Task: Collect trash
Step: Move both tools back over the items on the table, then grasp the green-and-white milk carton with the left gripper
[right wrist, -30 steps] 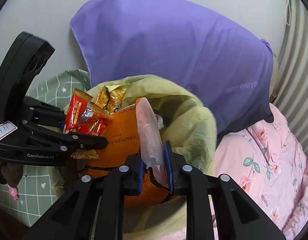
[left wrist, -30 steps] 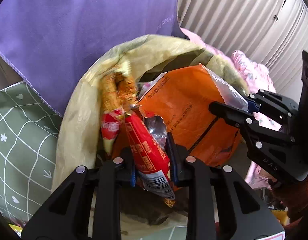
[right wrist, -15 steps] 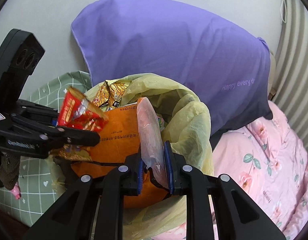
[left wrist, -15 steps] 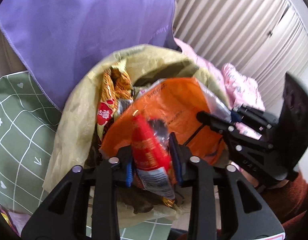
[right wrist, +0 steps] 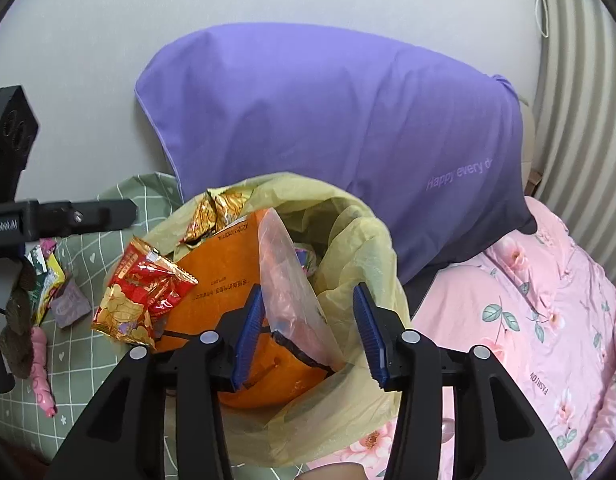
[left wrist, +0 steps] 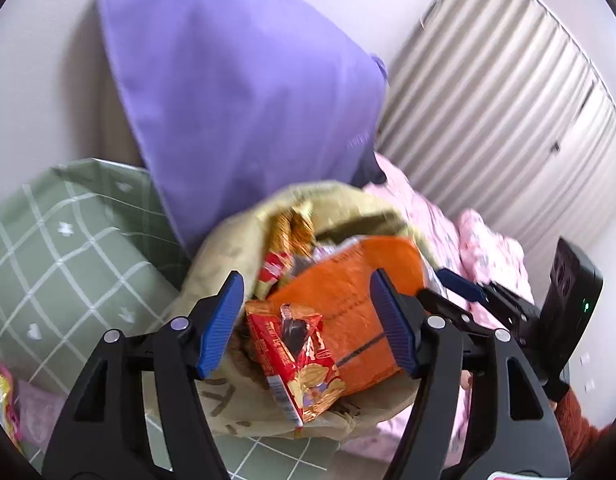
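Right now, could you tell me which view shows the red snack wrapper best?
The right wrist view: the red snack wrapper lies sharp and unobstructed on the yellow trash bag's edge. The left wrist view shows it blurred, between open jaws.

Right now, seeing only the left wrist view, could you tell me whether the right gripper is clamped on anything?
Observer: No. The right gripper has just been opening its jaws; they stand apart, with the clear plastic flap upright between them.
Operator: Thank you. Does any trash lie outside the bag?
Observer: Yes. A green-yellow wrapper and a grey-purple wrapper lie on the green checked cover, left of the yellow bag.
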Motion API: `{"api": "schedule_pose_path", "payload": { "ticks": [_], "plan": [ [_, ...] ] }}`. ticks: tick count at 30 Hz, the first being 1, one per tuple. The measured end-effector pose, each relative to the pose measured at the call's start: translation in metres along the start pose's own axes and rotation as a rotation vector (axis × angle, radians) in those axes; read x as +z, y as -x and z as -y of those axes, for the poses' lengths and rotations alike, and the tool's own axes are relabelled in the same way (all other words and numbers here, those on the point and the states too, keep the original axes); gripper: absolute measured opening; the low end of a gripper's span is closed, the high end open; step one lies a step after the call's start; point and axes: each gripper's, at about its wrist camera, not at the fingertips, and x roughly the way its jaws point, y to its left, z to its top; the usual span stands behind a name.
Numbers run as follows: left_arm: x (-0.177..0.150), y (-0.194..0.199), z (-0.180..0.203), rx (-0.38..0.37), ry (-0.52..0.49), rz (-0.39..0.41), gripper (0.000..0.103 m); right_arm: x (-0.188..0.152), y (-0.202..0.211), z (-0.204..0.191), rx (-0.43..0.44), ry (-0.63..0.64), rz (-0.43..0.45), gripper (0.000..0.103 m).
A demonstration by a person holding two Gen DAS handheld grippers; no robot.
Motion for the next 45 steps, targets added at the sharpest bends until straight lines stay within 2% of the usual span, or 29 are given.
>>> {"api": "schedule_pose_path", "payload": {
  "ticks": [6, 10, 12, 18, 23, 27, 32, 36, 40, 45],
  "plan": [
    [-0.005, 0.036, -0.02, 0.056, 0.053, 0.071, 0.063, 0.006, 0.021, 0.003, -0.026, -0.041, 0.066, 0.046],
    [-0.017, 0.061, -0.039, 0.091, 0.08, 0.094, 0.063, 0.013, 0.033, 0.005, 0.013, -0.086, 0.109, 0.046],
    [-0.025, 0.076, -0.05, 0.131, 0.08, 0.106, 0.063, 0.016, 0.036, 0.0, 0.039, -0.084, 0.122, 0.046],
    [-0.055, 0.118, -0.085, 0.303, 0.087, 0.134, 0.063, 0.02, 0.031, -0.042, 0.211, 0.004, 0.122, 0.046],
    [-0.088, 0.165, -0.129, 0.462, 0.149, 0.166, 0.063, 0.017, 0.016, -0.086, 0.31, 0.11, 0.058, 0.046],
    [-0.113, 0.199, -0.158, 0.511, 0.22, 0.185, 0.066, 0.015, 0.006, -0.118, 0.377, 0.171, 0.024, 0.046],
    [-0.127, 0.198, -0.175, 0.537, 0.206, 0.101, 0.067, 0.011, 0.0, -0.147, 0.435, 0.211, 0.008, 0.046],
    [-0.13, 0.197, -0.187, 0.531, 0.228, 0.105, 0.068, 0.006, -0.004, -0.162, 0.446, 0.25, -0.005, 0.046],
    [-0.119, 0.178, -0.194, 0.567, 0.153, 0.052, 0.07, -0.002, -0.009, -0.167, 0.45, 0.292, -0.042, 0.046],
    [-0.104, 0.147, -0.201, 0.554, 0.089, -0.052, 0.07, -0.013, -0.017, -0.173, 0.457, 0.324, -0.075, 0.046]
  ]
}}
